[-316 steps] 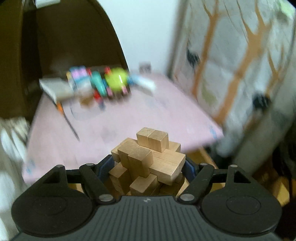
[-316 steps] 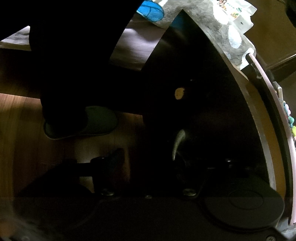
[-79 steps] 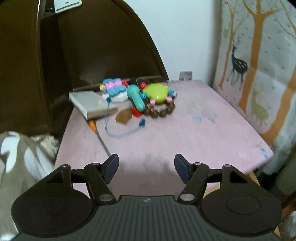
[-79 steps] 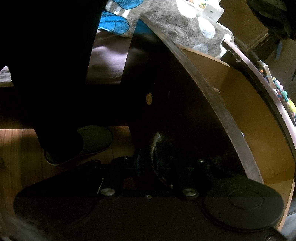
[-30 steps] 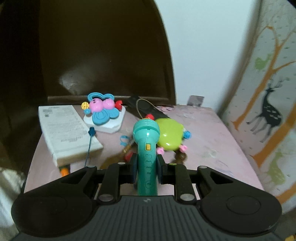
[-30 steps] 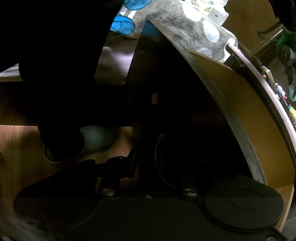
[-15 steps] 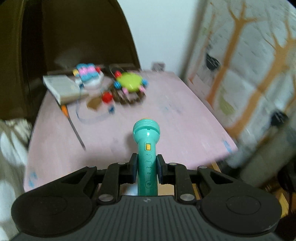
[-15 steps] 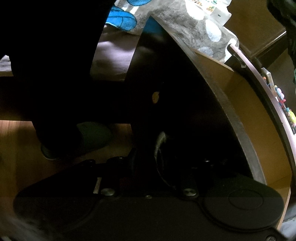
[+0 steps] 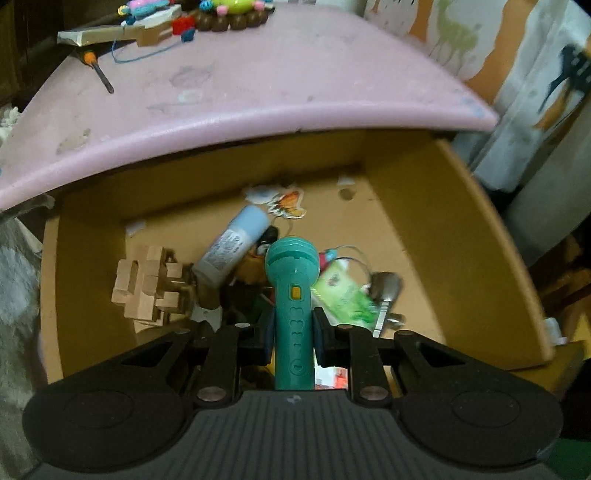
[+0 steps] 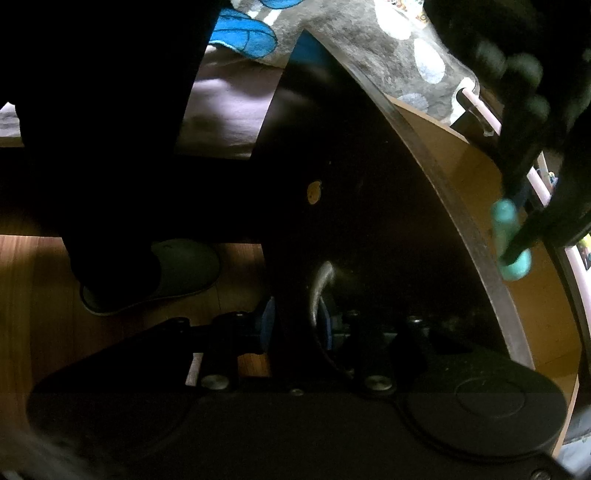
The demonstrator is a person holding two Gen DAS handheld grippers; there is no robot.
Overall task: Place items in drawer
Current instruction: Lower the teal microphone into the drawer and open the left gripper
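My left gripper (image 9: 293, 328) is shut on a teal toy microphone (image 9: 293, 295) and points steeply down into the open drawer (image 9: 461, 236). The toy hangs above a wooden block puzzle (image 9: 147, 288), a pale blue tube (image 9: 232, 251) and a green packet (image 9: 347, 291) lying inside. In the right wrist view the same toy (image 10: 511, 240) shows over the drawer's tan inside. My right gripper (image 10: 295, 321) sits at the dark drawer front (image 10: 369, 184) with the curved metal handle (image 10: 319, 284) between its blue pads; its jaws are opening slightly.
The pink tabletop (image 9: 240, 92) overhangs the drawer's back half. Colourful toys (image 9: 229, 14), a book and a screwdriver (image 9: 98, 70) lie at its far end. A butterfly sticker (image 9: 288, 201) lies at the drawer's back. A person's slippered foot (image 10: 166, 273) stands on the wooden floor.
My left gripper has carried the teal toy off the tabletop, back and down, and now tilts over the open drawer. The right gripper has stayed at the handle.
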